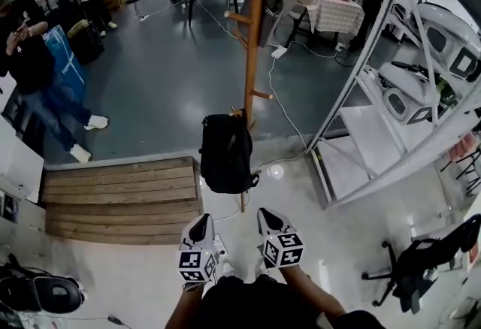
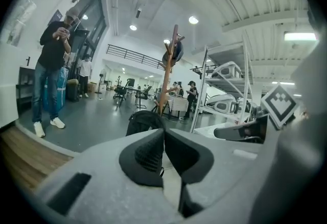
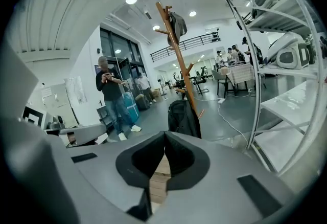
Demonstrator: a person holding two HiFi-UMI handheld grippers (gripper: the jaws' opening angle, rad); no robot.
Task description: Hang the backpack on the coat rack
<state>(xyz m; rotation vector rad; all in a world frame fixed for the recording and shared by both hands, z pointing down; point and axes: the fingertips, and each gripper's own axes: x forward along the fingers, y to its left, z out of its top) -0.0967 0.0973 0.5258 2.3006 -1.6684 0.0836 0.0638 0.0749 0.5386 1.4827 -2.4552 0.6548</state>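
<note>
The black backpack (image 1: 226, 152) hangs from a low peg of the wooden coat rack (image 1: 255, 27), clear of the floor. It shows again in the left gripper view, backpack (image 2: 144, 120), and in the right gripper view, backpack (image 3: 183, 117), beside the rack pole (image 3: 180, 62). My left gripper (image 1: 200, 228) and right gripper (image 1: 266, 219) sit side by side near the bottom of the head view, well short of the backpack. Both are shut with nothing between the pads. A dark garment hangs at the rack top (image 3: 177, 24).
A wooden platform (image 1: 124, 196) lies to the left of the rack. A white metal shelving unit (image 1: 398, 117) with equipment stands at the right. A person in black (image 1: 34, 72) stands at the far left beside a blue bag. A cable (image 1: 282, 106) runs across the grey floor. A black chair (image 1: 421, 260) stands lower right.
</note>
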